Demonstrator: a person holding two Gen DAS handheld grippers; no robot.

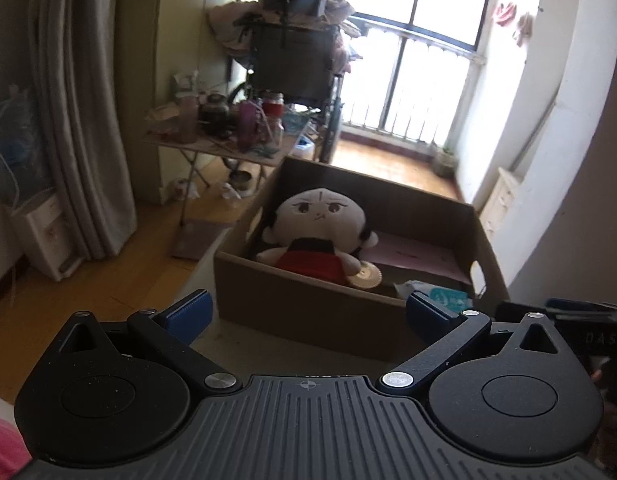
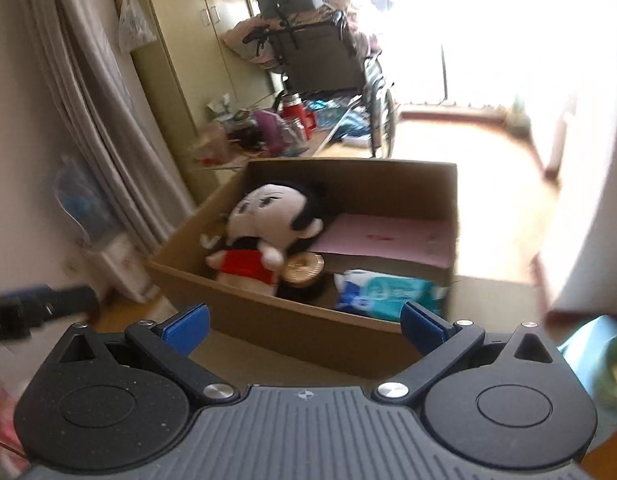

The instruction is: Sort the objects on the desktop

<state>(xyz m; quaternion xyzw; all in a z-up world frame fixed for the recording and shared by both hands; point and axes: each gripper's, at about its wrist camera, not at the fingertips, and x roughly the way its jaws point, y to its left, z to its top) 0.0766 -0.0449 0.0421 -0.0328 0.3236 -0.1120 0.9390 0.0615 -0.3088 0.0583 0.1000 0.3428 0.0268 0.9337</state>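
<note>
A brown cardboard box [image 1: 308, 308] stands on the desk just ahead of both grippers. Inside it lie a plush doll [image 1: 320, 228] with a white face and red top, a gold round disc [image 1: 366, 274], a pink book [image 1: 412, 258] and a teal tissue pack [image 1: 444, 296]. My left gripper [image 1: 308, 316] is open and holds nothing, short of the box's near wall. In the right wrist view the same box [image 2: 292, 328], doll [image 2: 264, 224], disc [image 2: 302, 268], pink book [image 2: 388, 236] and tissue pack [image 2: 388, 292] appear. My right gripper [image 2: 304, 326] is open and holds nothing.
A folding table [image 1: 224, 148] crowded with jars and bottles stands beyond the box, with a loaded wheelchair [image 1: 296, 64] behind it. Curtains [image 1: 80, 100] hang at left, a barred window [image 1: 420, 68] at the back. A green and blue object [image 2: 600, 364] sits at the right wrist view's right edge.
</note>
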